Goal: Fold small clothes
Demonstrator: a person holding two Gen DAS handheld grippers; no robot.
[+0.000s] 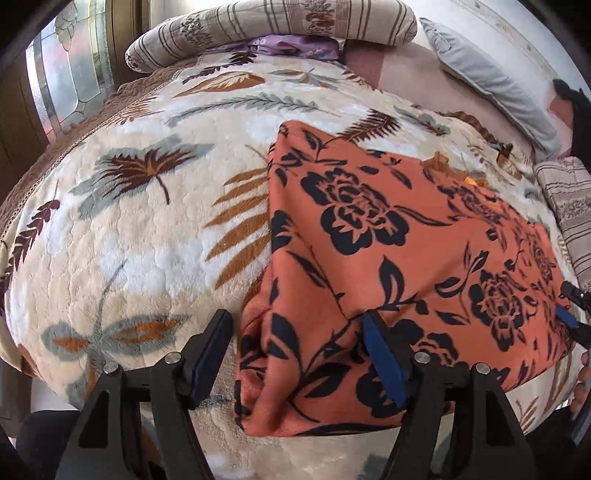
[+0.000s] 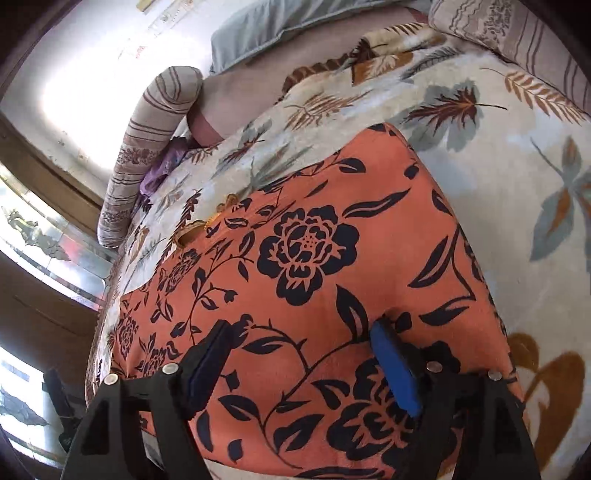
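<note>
While both tools hang low over the bed, orange floral garment (image 1: 388,266) spread flat on leaf-pattern blanket (image 1: 129,229), left gripper (image 1: 295,343) wide apart at its 7 o'clock corner, right gripper (image 2: 299,350) wide apart above cloth, holding nothing, striped bolster (image 1: 273,26) at 12 o'clock

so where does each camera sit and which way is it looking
Left wrist: sits on the left gripper, looking forward over the orange flowered cloth on the leaf-print blanket toward the striped pillow; both open fingers show, and the right gripper at the far right edge.
Right wrist: sits on the right gripper, low over the cloth, facing the striped pillow and window; its open fingers show.
Shared: cloth, blanket, striped pillow, grey pillow.
</note>
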